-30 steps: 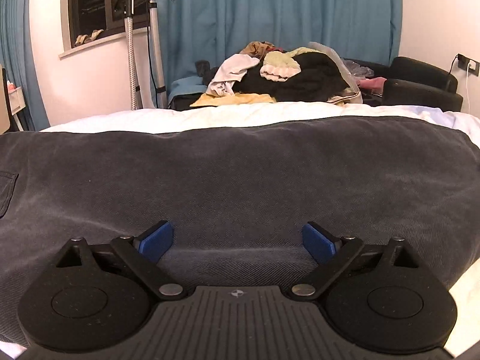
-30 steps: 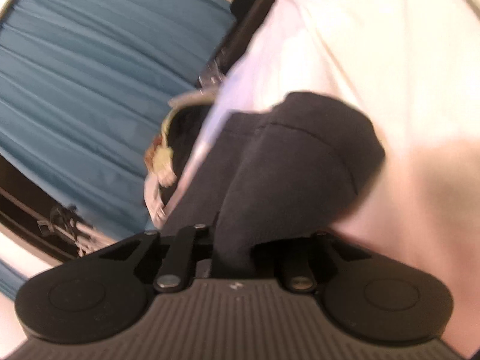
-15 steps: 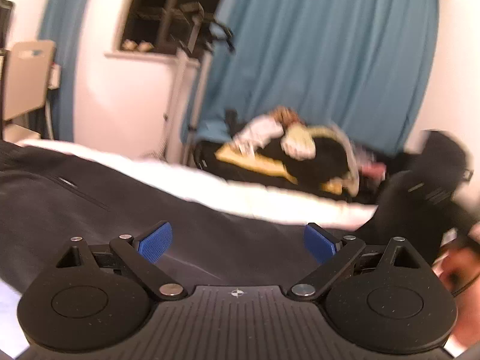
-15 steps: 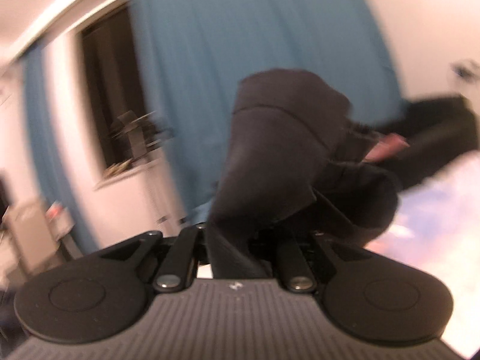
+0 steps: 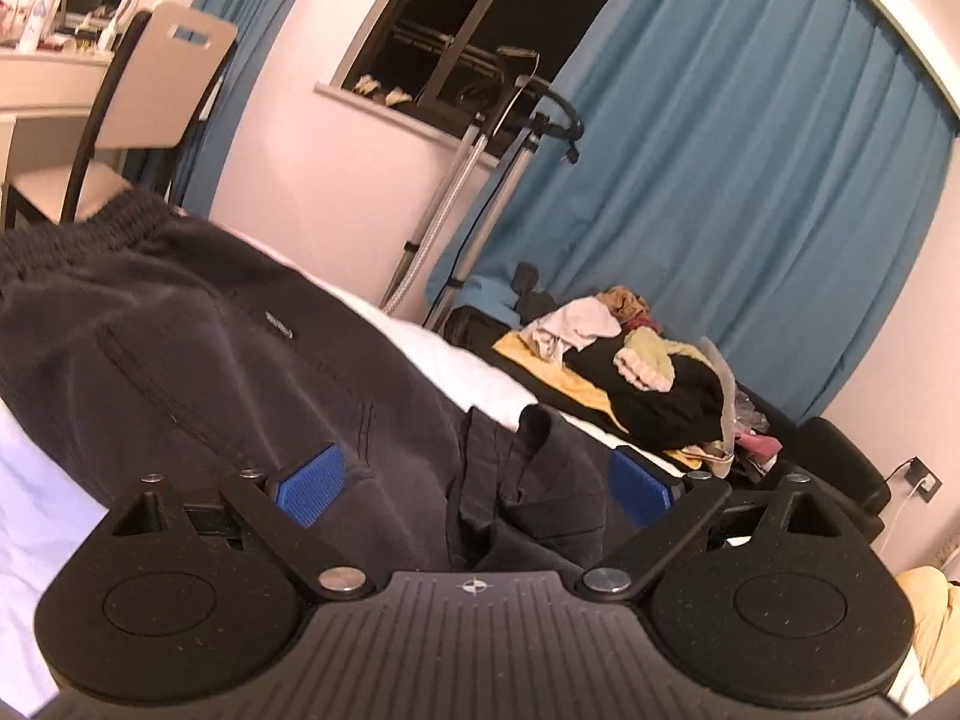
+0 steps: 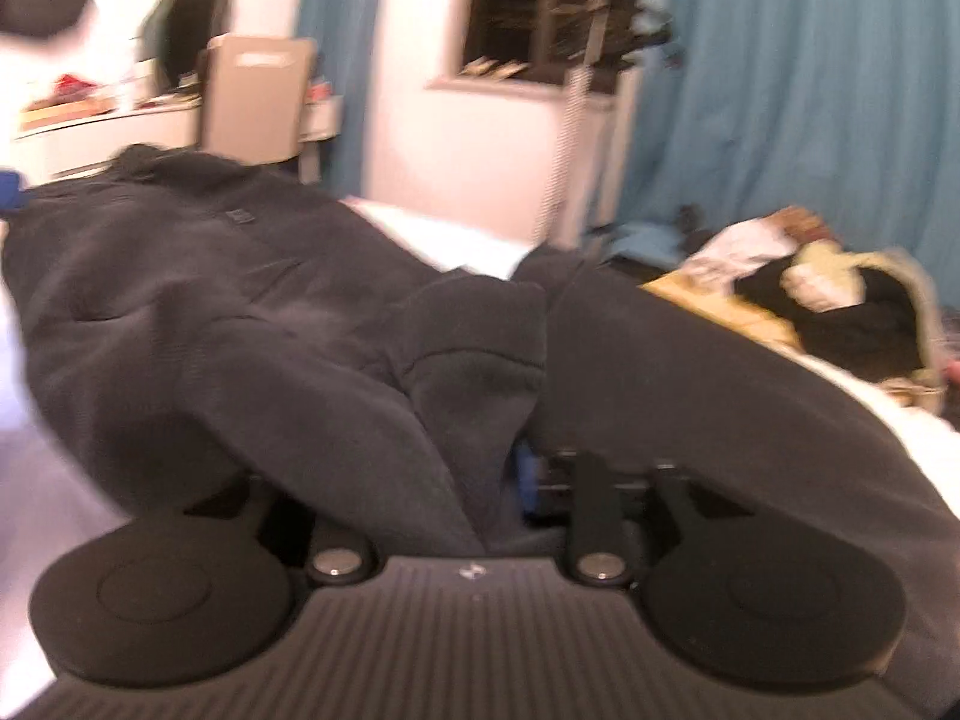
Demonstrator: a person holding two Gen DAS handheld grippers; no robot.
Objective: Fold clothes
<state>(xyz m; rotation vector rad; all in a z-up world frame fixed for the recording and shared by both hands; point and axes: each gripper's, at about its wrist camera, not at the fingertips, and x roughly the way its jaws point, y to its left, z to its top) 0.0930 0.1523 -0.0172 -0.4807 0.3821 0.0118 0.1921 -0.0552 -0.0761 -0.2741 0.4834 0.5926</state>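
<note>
Dark grey trousers [image 5: 180, 348] lie on the white bed [image 5: 456, 360], with the elastic waistband [image 5: 120, 210] at the far left. My left gripper [image 5: 474, 480] is open, its blue pads [image 5: 312, 483] wide apart over a folded-over trouser leg that neither pad presses. In the right wrist view the trousers [image 6: 180, 300] are doubled over. My right gripper [image 6: 480, 468] has its jaws opening. A fold of the leg still lies between them and drapes over its left finger, hiding it.
A pile of mixed clothes [image 5: 648, 372] sits on dark furniture beyond the bed. A chair [image 5: 174, 78] and a desk [image 5: 42, 78] stand at the left. A garment steamer stand [image 5: 480, 180] rises by the window, with blue curtains [image 5: 750, 180] behind it.
Both grippers swung left toward the waistband end. The right gripper rolled and carried the trouser leg over onto the rest of the trousers, then its jaws parted. The left stayed open.
</note>
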